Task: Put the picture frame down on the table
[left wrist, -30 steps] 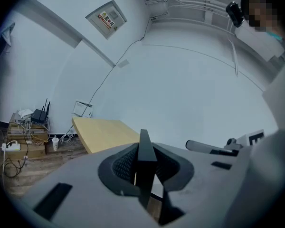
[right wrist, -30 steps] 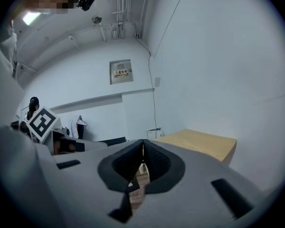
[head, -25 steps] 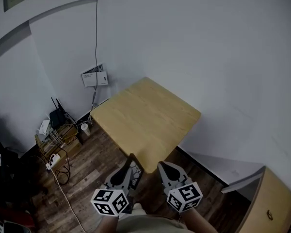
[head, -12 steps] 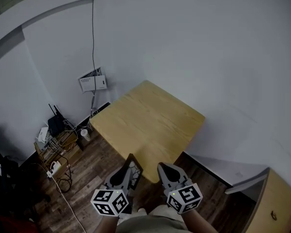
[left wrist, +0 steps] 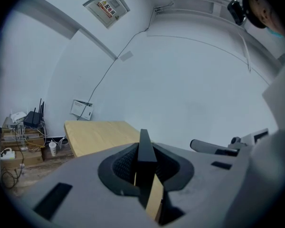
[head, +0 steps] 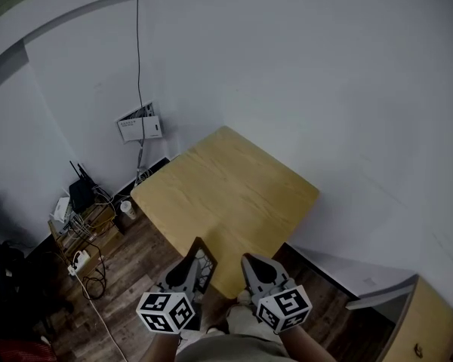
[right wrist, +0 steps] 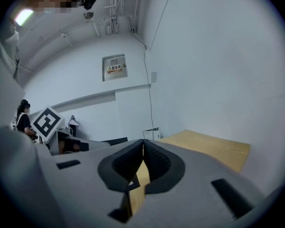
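Note:
A light wooden table (head: pixel 226 187) stands in the corner of the room, its near corner just ahead of both grippers. My left gripper (head: pixel 197 262) is shut on a dark-edged picture frame (head: pixel 204 256), which stands on edge between the jaws and juts past them over the table's near corner. In the left gripper view the frame's black edge (left wrist: pixel 144 141) rises between the jaws of the left gripper (left wrist: pixel 145 163), with the table (left wrist: pixel 92 134) beyond. My right gripper (head: pixel 251 264) hangs beside it. Its jaws (right wrist: pixel 142 146) meet at the tips with nothing held.
On the floor left of the table stand a low shelf with a router and cables (head: pixel 83 202) and a white cup (head: pixel 125 207). A wall box (head: pixel 138 125) hangs behind them. A wooden cabinet (head: pixel 426 319) sits at the lower right. White walls close the table's far sides.
Both grippers have moved forward together toward the table. The frame's tip and the right gripper's tip now reach over the table's near corner. Neither grip has changed.

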